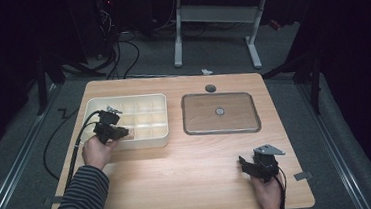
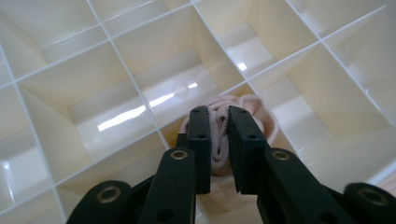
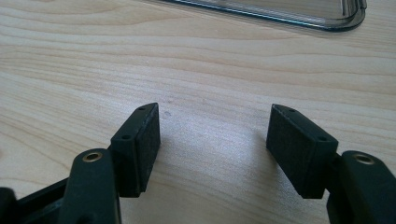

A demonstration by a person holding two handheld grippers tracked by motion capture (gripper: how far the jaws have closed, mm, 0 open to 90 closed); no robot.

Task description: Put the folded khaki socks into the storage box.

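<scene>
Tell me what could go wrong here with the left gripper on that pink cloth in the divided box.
1. The left gripper pinches only a fold of the rolled pink cloth, so it may slip or unroll when lifted.
2. The cloth sits low in a compartment of the cream box; the thin dividers could catch the jaws or cloth and drag the light box.
3. The right gripper rests open on the table, too far away to steady the box.

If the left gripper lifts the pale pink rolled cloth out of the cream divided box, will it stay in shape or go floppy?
Probably floppy: the pale pink rolled cloth bulges in soft folds around the left gripper. It looks light, so the cream divided box likely stays put. Its ribbed fabric should hardly slip.
</scene>
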